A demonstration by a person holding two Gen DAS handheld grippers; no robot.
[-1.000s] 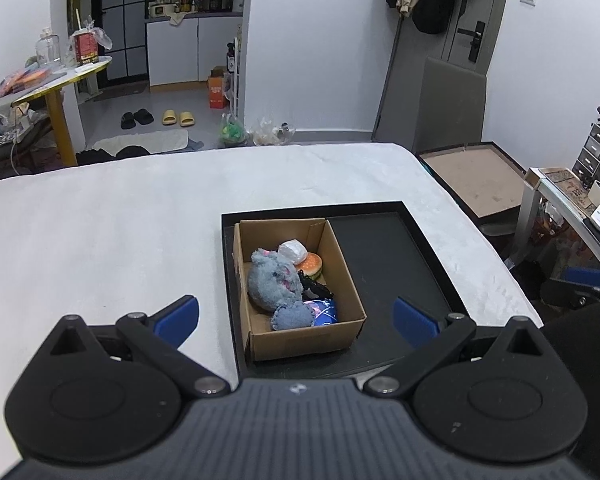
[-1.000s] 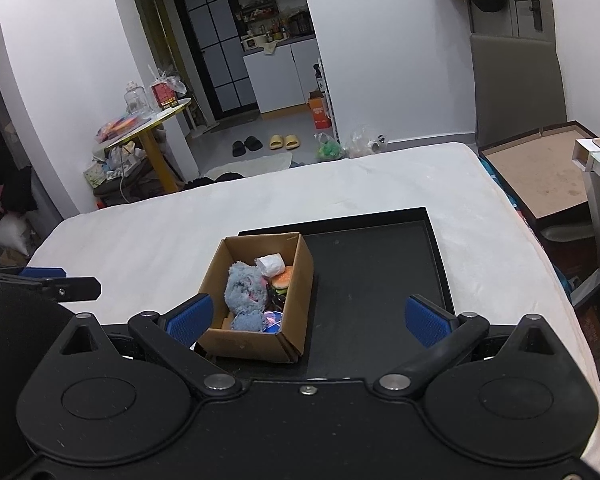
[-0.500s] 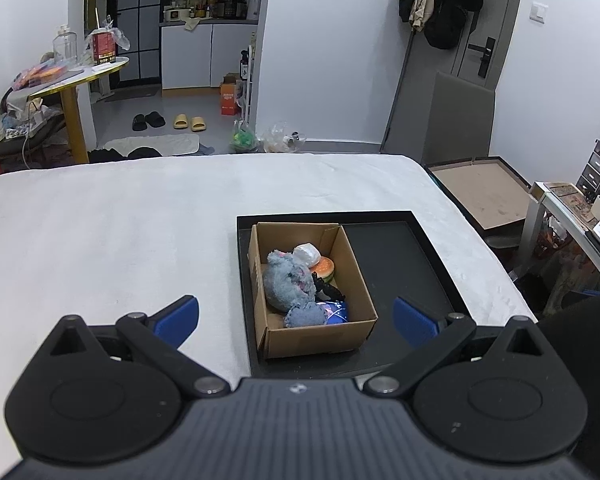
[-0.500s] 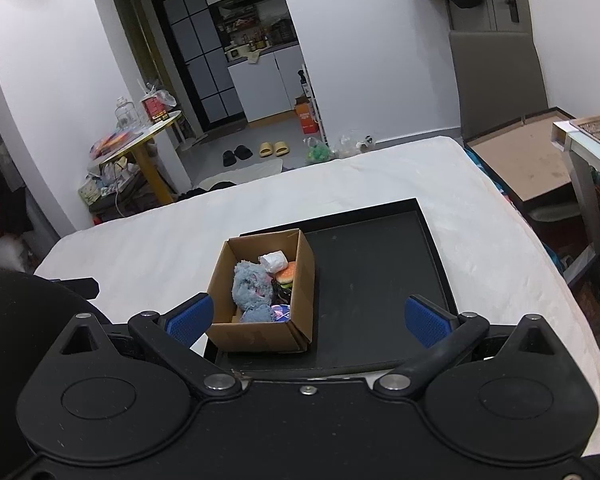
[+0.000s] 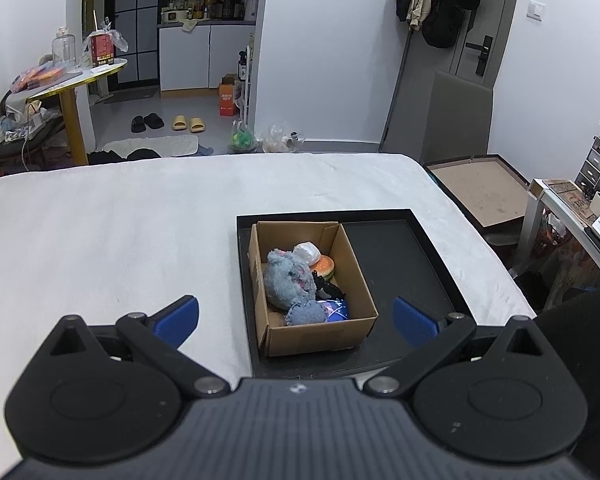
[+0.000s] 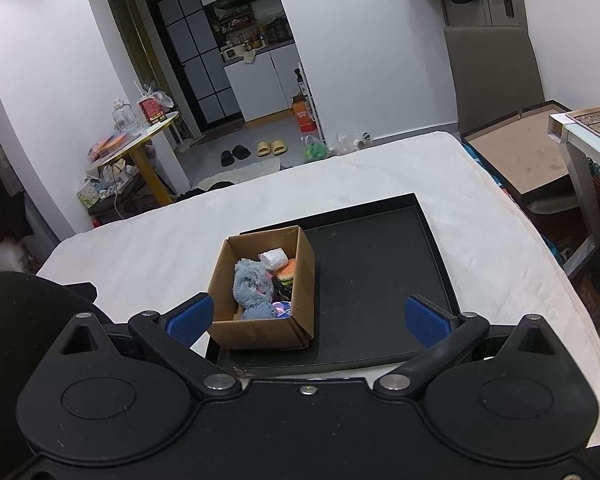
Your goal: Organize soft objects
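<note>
I hold my left gripper (image 5: 296, 316) above a bed covered in a white sheet (image 5: 112, 232), its blue-padded fingers (image 5: 178, 316) spread wide with nothing between them. Just right of the sheet's middle lies a shallow black tray (image 5: 432, 276), and in the tray's left half stands an open cardboard box (image 5: 320, 336). Inside the box, a fluffy grey-blue plush toy (image 5: 288, 280) fills the left side. Behind it to the right sits a small white soft item (image 5: 308, 252), touching a burger-shaped toy (image 5: 324, 266). In front of those lie a black object (image 5: 328, 288), too small to make out, and a shiny blue item (image 5: 336, 308) at the near right corner. The right half of the tray is bare. My right gripper (image 6: 308, 318) hovers near the tray's front edge, its fingers (image 6: 426, 320) likewise wide apart and holding nothing.
</note>
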